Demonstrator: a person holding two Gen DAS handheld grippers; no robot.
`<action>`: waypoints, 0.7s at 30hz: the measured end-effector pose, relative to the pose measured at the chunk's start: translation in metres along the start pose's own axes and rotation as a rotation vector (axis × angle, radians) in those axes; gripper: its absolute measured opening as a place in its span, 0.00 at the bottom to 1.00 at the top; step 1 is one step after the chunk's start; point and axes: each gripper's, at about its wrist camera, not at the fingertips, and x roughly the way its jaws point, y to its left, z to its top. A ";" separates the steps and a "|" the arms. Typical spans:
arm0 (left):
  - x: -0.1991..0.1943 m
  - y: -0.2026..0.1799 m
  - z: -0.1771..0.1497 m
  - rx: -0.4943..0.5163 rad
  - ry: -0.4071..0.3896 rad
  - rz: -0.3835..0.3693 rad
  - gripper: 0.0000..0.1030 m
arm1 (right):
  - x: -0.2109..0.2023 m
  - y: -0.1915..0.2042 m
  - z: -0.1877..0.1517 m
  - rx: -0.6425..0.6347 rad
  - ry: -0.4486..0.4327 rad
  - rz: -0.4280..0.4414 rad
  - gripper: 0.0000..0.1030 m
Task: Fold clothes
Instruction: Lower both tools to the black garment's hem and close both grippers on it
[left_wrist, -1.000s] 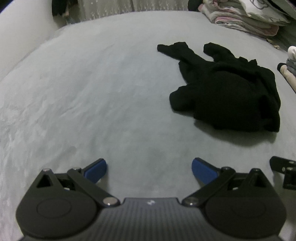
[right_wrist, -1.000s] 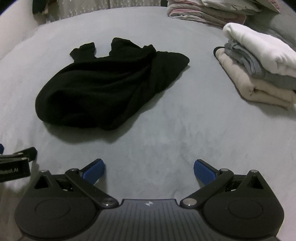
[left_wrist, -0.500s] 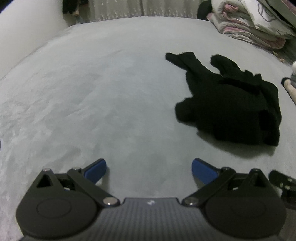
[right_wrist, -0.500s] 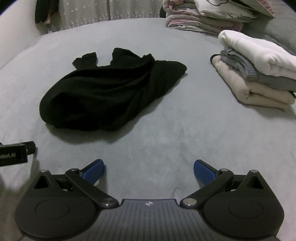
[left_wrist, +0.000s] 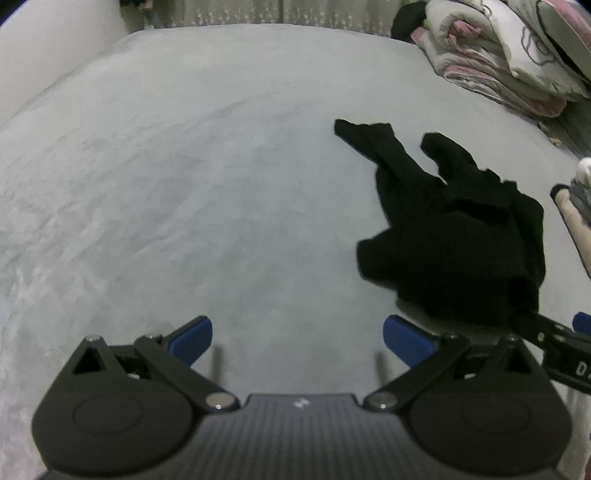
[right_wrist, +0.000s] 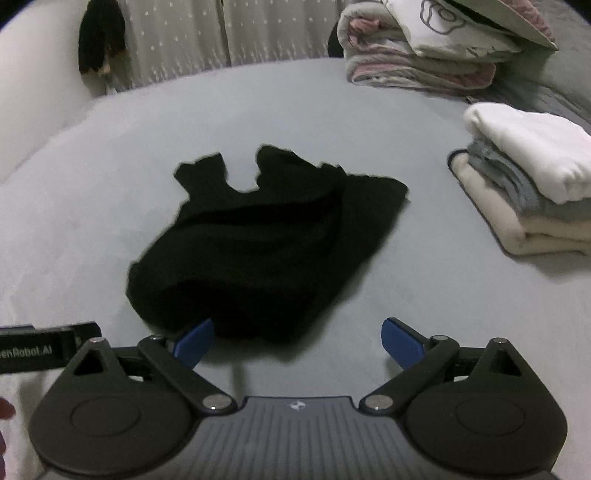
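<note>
A crumpled black garment (left_wrist: 461, 229) lies on the grey bed surface (left_wrist: 184, 184), right of centre in the left wrist view. Its two narrow ends point away from me. My left gripper (left_wrist: 297, 341) is open over bare bedding, to the left of the garment's near edge. In the right wrist view the black garment (right_wrist: 258, 240) fills the middle, and my right gripper (right_wrist: 297, 341) is open just in front of its near edge, with the left blue pad (right_wrist: 194, 341) close against the cloth. Nothing is held by either gripper.
A stack of folded clothes (right_wrist: 528, 181), white on grey on beige, sits at the right. Folded blankets (right_wrist: 424, 48) are piled at the far right corner. A curtain (right_wrist: 221, 33) and a white wall (left_wrist: 44, 55) border the bed's far and left sides.
Both grippers have moved forward and lower toward the garment, which now sits closer in both views. The right gripper has come up to its near edge. Both jaws stay open.
</note>
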 end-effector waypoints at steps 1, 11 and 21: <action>0.000 0.001 0.001 -0.001 -0.003 0.004 1.00 | 0.002 0.004 0.001 -0.003 -0.007 0.006 0.81; 0.002 0.001 0.004 0.015 -0.016 -0.021 1.00 | 0.022 0.026 -0.002 -0.134 -0.064 0.062 0.55; 0.002 0.008 0.004 -0.054 -0.031 -0.041 1.00 | 0.015 0.028 -0.005 -0.166 -0.058 0.165 0.16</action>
